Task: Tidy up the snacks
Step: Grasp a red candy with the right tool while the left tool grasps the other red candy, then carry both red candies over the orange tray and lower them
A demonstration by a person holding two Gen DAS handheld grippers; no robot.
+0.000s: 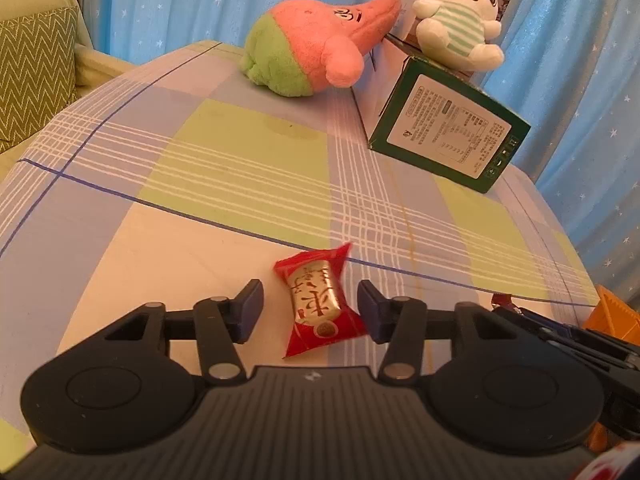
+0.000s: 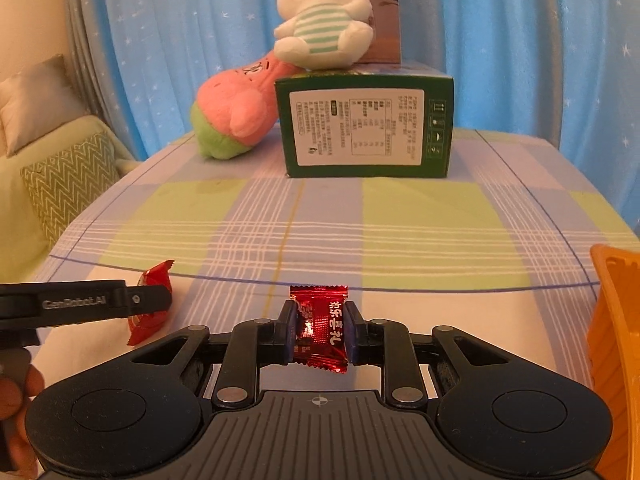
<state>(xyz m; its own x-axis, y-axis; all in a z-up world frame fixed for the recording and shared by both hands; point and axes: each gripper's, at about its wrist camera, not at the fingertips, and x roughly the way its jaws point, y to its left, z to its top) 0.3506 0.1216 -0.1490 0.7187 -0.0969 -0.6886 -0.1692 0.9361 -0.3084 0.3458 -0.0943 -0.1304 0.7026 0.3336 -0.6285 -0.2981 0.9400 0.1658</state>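
2 red candies (image 2: 320, 330) – 1 in right gripper (image 2: 320, 332), 2 plushies (image 2: 320, 16)

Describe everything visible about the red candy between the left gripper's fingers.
The red candy is a small pillow-shaped sweet in glossy red foil-like wrapping, with a gold label bearing red characters and crimped, serrated ends. It lies flat on the checked tablecloth, tilted slightly, sealed and intact. It sits between the fingers of the left gripper, whose jaws flank it with a gap on the left side; on the right, contact is unclear.

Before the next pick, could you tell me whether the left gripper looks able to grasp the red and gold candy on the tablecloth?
Probably yes: the red and gold candy lies flat between the left gripper's open fingers, nothing blocking.
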